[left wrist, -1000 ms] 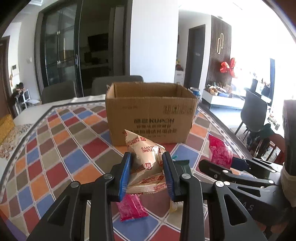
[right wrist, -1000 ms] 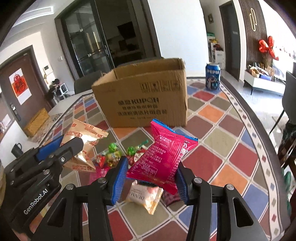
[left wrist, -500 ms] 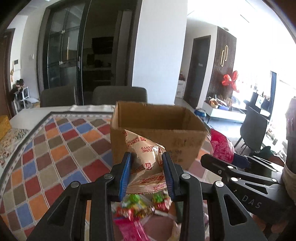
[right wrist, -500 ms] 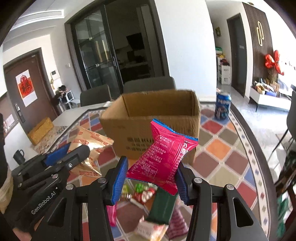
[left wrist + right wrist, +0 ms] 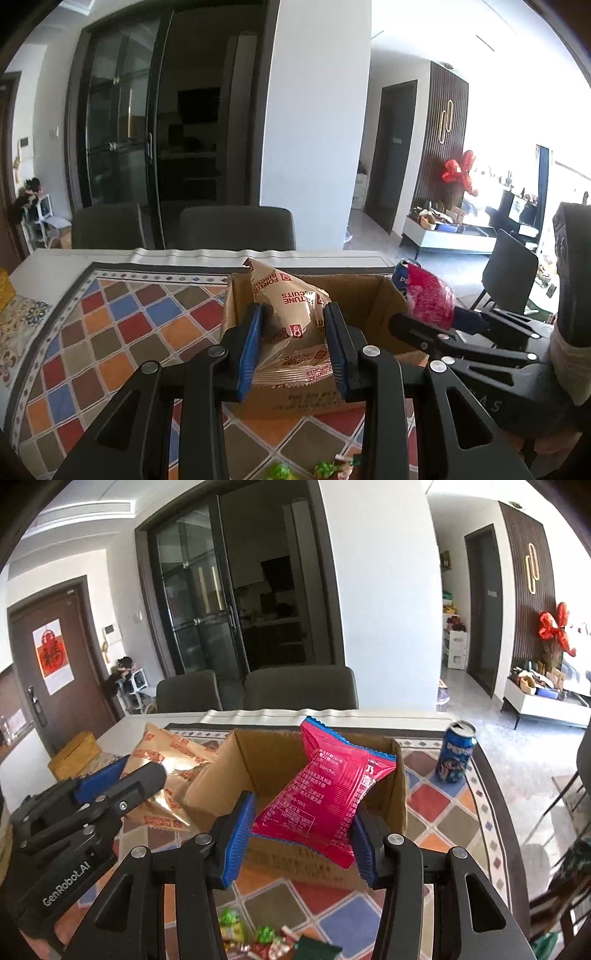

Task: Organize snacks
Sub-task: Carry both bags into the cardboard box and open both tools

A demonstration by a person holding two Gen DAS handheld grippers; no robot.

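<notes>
You are gripping the beige fortune biscuit bag (image 5: 291,317) in the left tool (image 5: 293,345), its pads clenched on the crinkled middle at the centre of the left wrist frame, in front of the open cardboard box (image 5: 373,314). That foil looks slippery, so it could be sliding out short of the box and landing on the worktop (image 5: 122,325). To the right, the right tool (image 5: 301,843) is clamping the pink snack packet (image 5: 325,797) by its edges, tilted before the box opening. With both tools crowding one opening, they could be knocking together, and a swing rightward risks tipping the blue can (image 5: 455,755).
</notes>
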